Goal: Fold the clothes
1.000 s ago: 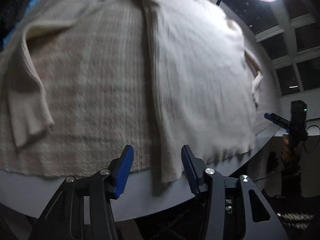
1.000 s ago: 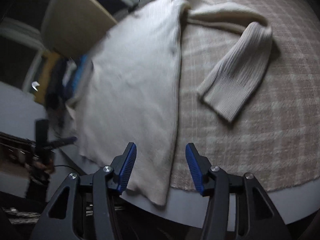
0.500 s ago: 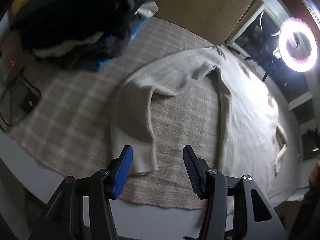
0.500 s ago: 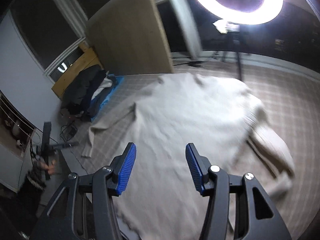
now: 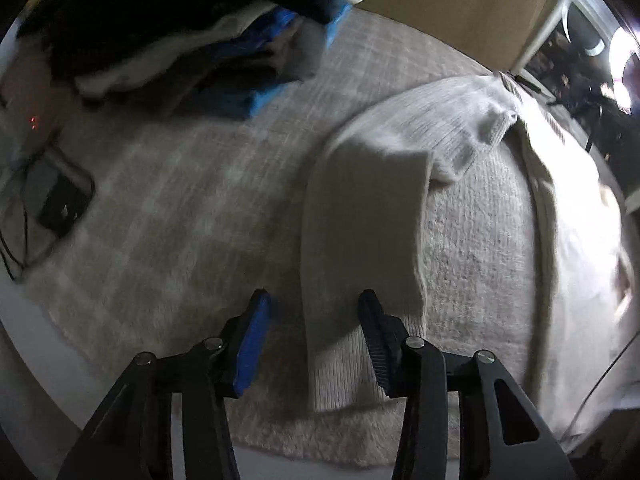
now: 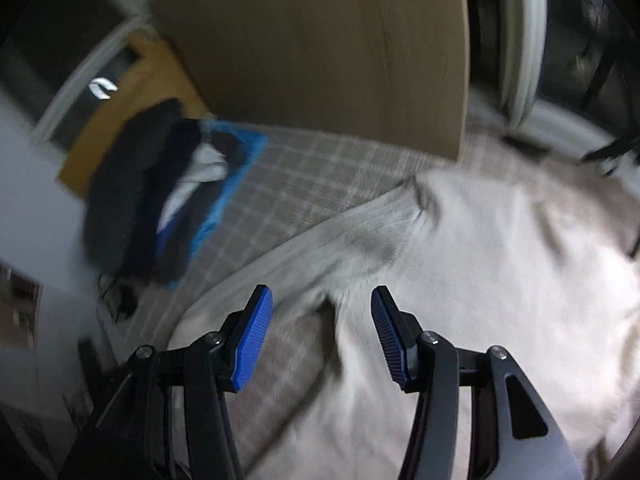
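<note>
- Cream ribbed knit sweater (image 5: 460,184) lies spread flat on a beige plaid woven cloth (image 5: 180,208) that covers a white table (image 5: 36,344).
- Sweater's left-view sleeve (image 5: 360,232) bends at the shoulder and runs toward the camera; its ribbed cuff (image 5: 344,364) ends near the cloth's near edge.
- Left gripper (image 5: 312,340), black frame with blue ribbed pads, jaws spread wide, nothing pinched; cuff shows in the gap between the fingers, contact with it cannot be told.
- Right gripper (image 6: 320,340), same build, jaws spread apart and empty, hovering above the sweater (image 6: 480,264) where the sleeve (image 6: 280,272) meets the body; a dark fold shows in the fabric between the fingers.
- Right wrist view is motion-blurred; knit detail not readable there.
- Pile of dark and blue clothes with a white piece (image 5: 192,52) sits at the far left of the cloth, well apart from the sweater; same pile (image 6: 160,196) in the right wrist view.
- Large tan flat board (image 6: 320,48) stands upright behind the table; also in the left wrist view (image 5: 452,4).
- Small black device with cables (image 5: 60,200) rests at the cloth's left edge; a red indicator light (image 5: 33,121) glows near it.
- Bright ring light (image 5: 624,68) partly visible at far right.
</note>
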Demonstrator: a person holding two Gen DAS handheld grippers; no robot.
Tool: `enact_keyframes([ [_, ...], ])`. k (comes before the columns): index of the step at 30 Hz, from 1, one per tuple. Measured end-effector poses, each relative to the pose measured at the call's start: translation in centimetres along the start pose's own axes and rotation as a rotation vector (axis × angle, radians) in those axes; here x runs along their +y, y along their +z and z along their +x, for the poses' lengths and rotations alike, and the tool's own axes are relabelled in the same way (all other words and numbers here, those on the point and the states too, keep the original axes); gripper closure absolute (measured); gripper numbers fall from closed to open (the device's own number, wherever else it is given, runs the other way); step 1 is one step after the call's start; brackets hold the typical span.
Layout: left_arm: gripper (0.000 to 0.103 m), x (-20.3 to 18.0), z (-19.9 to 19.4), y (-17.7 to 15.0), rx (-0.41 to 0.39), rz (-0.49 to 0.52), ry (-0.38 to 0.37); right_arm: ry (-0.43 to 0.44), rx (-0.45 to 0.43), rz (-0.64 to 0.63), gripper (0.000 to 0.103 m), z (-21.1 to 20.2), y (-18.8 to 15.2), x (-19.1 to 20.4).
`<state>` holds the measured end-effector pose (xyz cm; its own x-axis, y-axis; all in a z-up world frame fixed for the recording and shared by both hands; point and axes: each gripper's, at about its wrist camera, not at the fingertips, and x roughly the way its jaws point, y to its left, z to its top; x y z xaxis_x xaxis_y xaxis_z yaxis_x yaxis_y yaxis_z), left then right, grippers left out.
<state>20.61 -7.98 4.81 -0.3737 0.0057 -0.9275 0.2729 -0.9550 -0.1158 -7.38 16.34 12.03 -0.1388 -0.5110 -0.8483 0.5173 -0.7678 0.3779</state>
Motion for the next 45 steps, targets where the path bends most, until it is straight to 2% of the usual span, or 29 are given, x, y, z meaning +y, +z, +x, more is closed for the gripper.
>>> enact_keyframes([
  [1, 0.07, -0.4, 0.1, -0.1, -0.01, 0.027, 0.002, -0.005, 0.023, 0.034, 0.052, 1.7, 0.6, -0.7],
  [2, 0.089, -0.7, 0.2, -0.1, -0.017, 0.051, -0.015, -0.01, 0.046, 0.068, 0.052, 3.3, 1.2, -1.3],
  [3, 0.097, -0.8, 0.3, 0.0, -0.014, 0.061, -0.068, -0.007, 0.068, 0.115, 0.052, 5.3, 1.8, -2.2],
  [6, 0.097, 0.1, -0.3, 0.8, -0.011, 0.063, -0.136, 0.011, 0.123, 0.191, 0.052, 8.8, 2.6, -3.2],
  [8, 0.097, 1.2, -2.9, 1.2, -0.075, 0.074, -0.172, 0.008, 0.142, 0.225, 0.052, 9.8, 2.9, -3.1],
  [11, 0.097, 2.3, -6.5, 1.5, -0.142, 0.118, -0.214, 0.032, 0.14, 0.204, 0.052, 9.9, 4.1, -0.7],
  [13, 0.097, 2.5, -8.0, 1.5, -0.163, 0.162, -0.227, -0.014, 0.166, 0.185, 0.047, 10.7, 5.1, 1.2],
  [17, 0.097, 2.4, -9.1, 1.2, -0.175, 0.222, -0.267, -0.135, 0.262, 0.155, 0.047, 13.1, 6.3, 3.2],
  [22, 0.097, 1.5, -9.3, 1.7, -0.179, 0.266, -0.321, -0.26, 0.396, 0.172, 0.047, 15.9, 6.3, 3.0],
  [25, 0.097, 0.9, -9.5, 1.2, -0.184, 0.289, -0.357, -0.292, 0.431, 0.133, 0.048, 16.5, 5.6, 3.2],
  [26, 0.097, 0.6, -9.8, 0.9, -0.186, 0.299, -0.361, -0.288, 0.427, 0.126, 0.049, 16.3, 5.5, 3.2],
  [27, 0.097, 0.3, -10.0, 0.7, -0.187, 0.309, -0.365, -0.285, 0.422, 0.12, 0.056, 16.1, 5.3, 3.2],
  [28, 0.097, 0.0, -10.3, 0.5, -0.188, 0.318, -0.368, -0.279, 0.413, 0.111, 0.073, 15.7, 5.0, 3.1],
  [30, 0.097, -0.6, -10.6, 0.0, -0.191, 0.318, -0.377, -0.259, 0.399, 0.115, 0.098, 14.8, 4.5, 2.5],
  [32, 0.097, -1.6, -11.2, -0.6, -0.198, 0.32, -0.381, -0.198, 0.364, 0.125, 0.099, 12.8, 3.8, 1.5],
  [35, 0.097, -3.6, -12.3, -1.7, -0.213, 0.336, -0.386, -0.158, 0.304, 0.101, 0.099, 8.6, 2.9, 0.0],
  [39, 0.096, -9.0, -13.9, -4.2, -0.221, 0.402, -0.389, -0.11, 0.231, 0.093, 0.099, 2.5, 1.2, -3.1],
  [42, 0.092, -13.3, -12.8, -6.2, -0.144, 0.418, -0.441, -0.124, 0.2, 0.097, 0.099, -1.2, -0.2, -7.1],
  [43, 0.091, -14.3, -12.2, -6.9, -0.104, 0.41, -0.443, -0.22, 0.217, 0.061, 0.092, -1.8, -1.5, -8.7],
  [44, 0.091, -15.3, -11.6, -7.6, -0.065, 0.401, -0.446, -0.275, 0.259, 0.037, 0.085, -1.6, -1.9, -9.4],
  [45, 0.09, -16.0, -11.3, -8.7, -0.036, 0.387, -0.447, -0.312, 0.341, 0.02, 0.074, -1.4, -3.4, -10.7],
])
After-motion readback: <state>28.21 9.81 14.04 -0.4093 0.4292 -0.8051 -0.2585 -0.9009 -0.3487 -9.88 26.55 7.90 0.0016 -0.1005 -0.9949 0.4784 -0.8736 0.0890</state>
